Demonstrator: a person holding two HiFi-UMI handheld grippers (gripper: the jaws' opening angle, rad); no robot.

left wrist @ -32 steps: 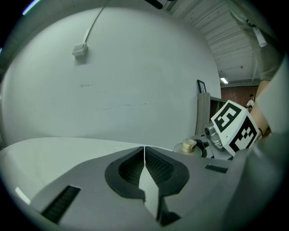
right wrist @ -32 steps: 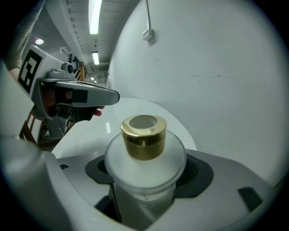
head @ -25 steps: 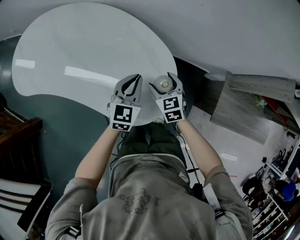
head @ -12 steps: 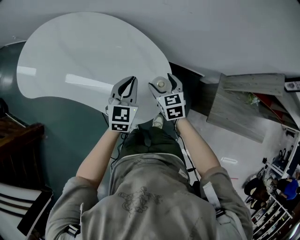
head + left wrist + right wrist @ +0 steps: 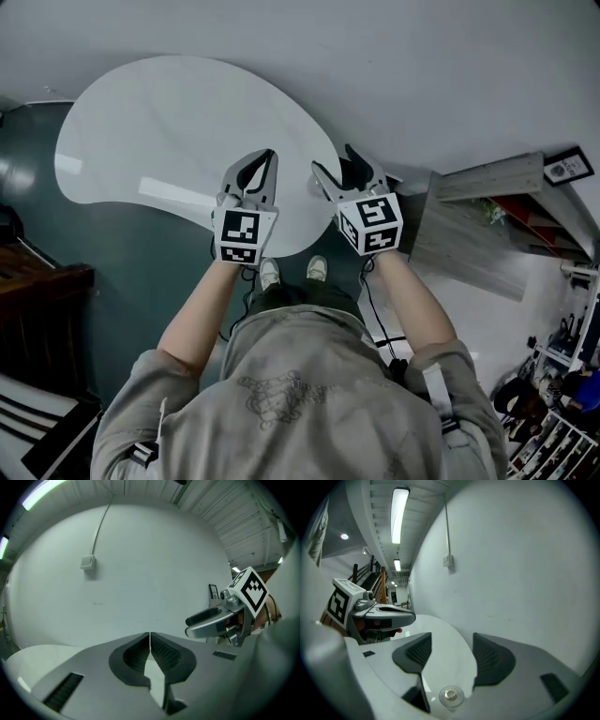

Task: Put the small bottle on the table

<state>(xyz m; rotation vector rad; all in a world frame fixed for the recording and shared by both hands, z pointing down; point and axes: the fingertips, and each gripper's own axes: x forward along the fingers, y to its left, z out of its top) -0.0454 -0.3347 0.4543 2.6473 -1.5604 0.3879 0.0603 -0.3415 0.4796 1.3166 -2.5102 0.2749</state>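
Small bottle [image 5: 451, 695]: standing on the bench [image 5: 169, 131] near its edge, below the right tongs [image 5: 451, 641], which are gaping wide, having just been closing slightly on nothing. Left tongs [image 5: 149, 637]: pressing together, empty. Risk: a low swing of either could be knocking the bottle off.

Only the top of the small bottle [image 5: 451, 696] shows; its body is hidden beneath
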